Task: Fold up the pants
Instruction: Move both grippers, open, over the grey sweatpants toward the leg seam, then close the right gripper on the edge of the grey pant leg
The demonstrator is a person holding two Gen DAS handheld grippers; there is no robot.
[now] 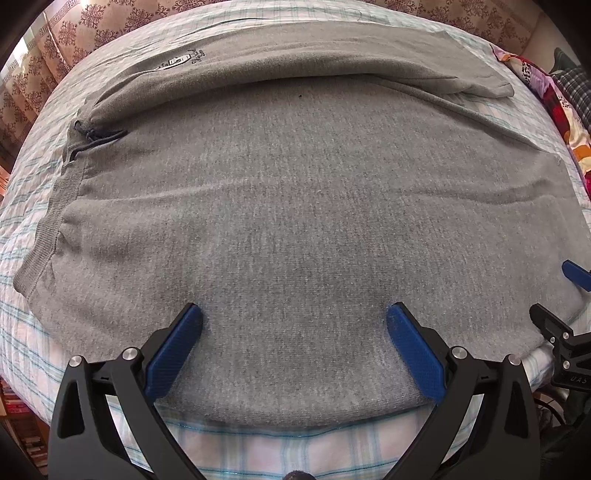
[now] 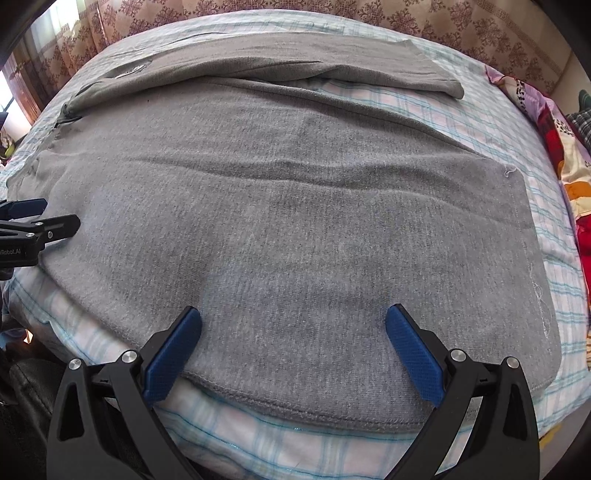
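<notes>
I had my left gripper (image 1: 294, 314) spread wide with nothing in it, and my right gripper (image 2: 293, 314) was just the same. Both hung over the near edge of the soft grey knit pants (image 1: 295, 206), which lay flat on the pale checked bed sheet (image 1: 258, 448).

I thought a few things could go wrong. The blue pads (image 1: 173, 350) sat over the cloth, not around the edge, so closing them there might pinch only the top layer. Then one layer would lift and the one under it would stay, and the fold would come out crooked. The near hem (image 2: 295, 417) lay close to the side of the bed, so a pull toward me might drag the pants off. If one gripper lifted faster than the other, the leg would twist.

Then I counted, from close to far. Two grippers, each with two blue pads. One pair of pants with two legs: the near leg right ahead of my pads, the far leg (image 2: 332, 62) well beyond them. One dark drawstring (image 1: 92, 136) far off to my left at the waist. One small printed logo (image 1: 181, 61) past that. One patterned curtain (image 1: 110, 22) at the very back.
</notes>
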